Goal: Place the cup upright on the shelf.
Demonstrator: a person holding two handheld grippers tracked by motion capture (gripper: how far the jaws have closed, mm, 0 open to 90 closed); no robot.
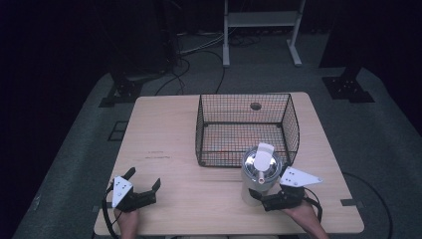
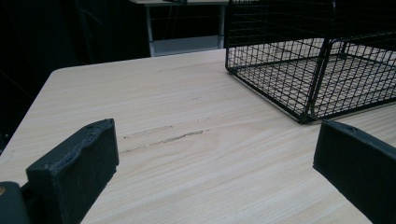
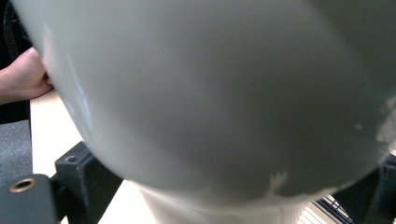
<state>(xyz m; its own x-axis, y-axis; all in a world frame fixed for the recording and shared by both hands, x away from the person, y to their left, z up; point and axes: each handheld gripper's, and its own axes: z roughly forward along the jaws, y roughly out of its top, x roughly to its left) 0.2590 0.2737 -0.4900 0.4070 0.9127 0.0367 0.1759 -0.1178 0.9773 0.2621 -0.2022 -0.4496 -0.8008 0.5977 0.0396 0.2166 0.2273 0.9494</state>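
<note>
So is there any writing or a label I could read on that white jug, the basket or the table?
No text can be read.
White jug: no label or print visible; its wall is plain in the right gripper view.
Wire basket: no tag.
Table: a faint dark mark that could be small print, too small to read; in the left gripper view it looks like scuffs.

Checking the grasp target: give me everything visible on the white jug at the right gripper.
The white jug stands upright on the wooden table, just in front of the wire basket. Its body looks glossy and rounded, likely plastic or ceramic, narrowing toward the base. On top sits a silvery round lid with a white lever or spout piece across it. The right gripper has its jaws on either side of the lower body; in the right gripper view the jug looms close.
</note>
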